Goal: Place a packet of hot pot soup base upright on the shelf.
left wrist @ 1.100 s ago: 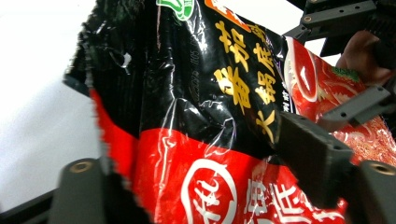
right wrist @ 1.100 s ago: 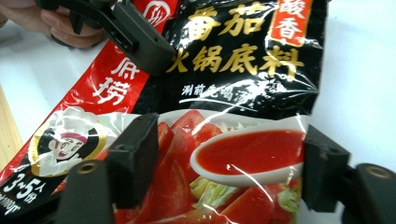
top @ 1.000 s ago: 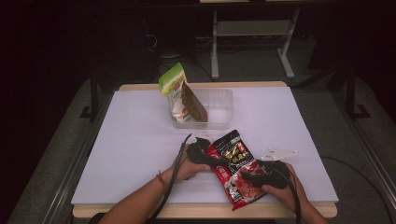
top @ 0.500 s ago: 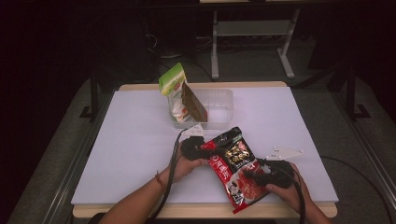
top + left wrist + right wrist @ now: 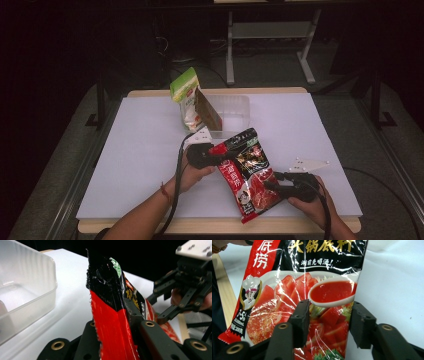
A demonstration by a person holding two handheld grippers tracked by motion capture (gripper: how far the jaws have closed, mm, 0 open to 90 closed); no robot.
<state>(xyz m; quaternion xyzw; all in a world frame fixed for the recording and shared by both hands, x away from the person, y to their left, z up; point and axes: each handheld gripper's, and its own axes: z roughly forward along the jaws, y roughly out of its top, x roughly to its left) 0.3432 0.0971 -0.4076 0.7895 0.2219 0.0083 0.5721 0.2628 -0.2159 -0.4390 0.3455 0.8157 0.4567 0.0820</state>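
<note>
Landmark: clear plastic tub (image 5: 231, 114), at the far middle of the white tabletop (image 5: 125, 150).
Green-topped pouch (image 5: 186, 97): upright at the tub's left end, leaning against its wall.
Brown card packet (image 5: 207, 110): tilted inside the tub's left end, touching the green-topped pouch.
Left hand (image 5: 192, 170): nearer than the tub and slightly left of it, wrapped around the left gripper.
Left gripper (image 5: 117, 325): jaws closed tight on the upper edge of the red-and-black sauce packet (image 5: 112, 312); foil pinched upright between them in the left gripper view, tub to their left.
Red-and-black sauce packet (image 5: 247, 172): directly nearer than the tub, top end close to the tub's near wall, bottom end reaching toward the near tabletop edge; held at both ends.
Right gripper (image 5: 328, 322): nearer than the tub and to its right; jaws partly apart, straddling the packet's lower part, one in front of its printed face, the other at its side edge; actual pinch cannot be told.
Right hand (image 5: 310, 202): near the tabletop's front edge, right of the packet.
</note>
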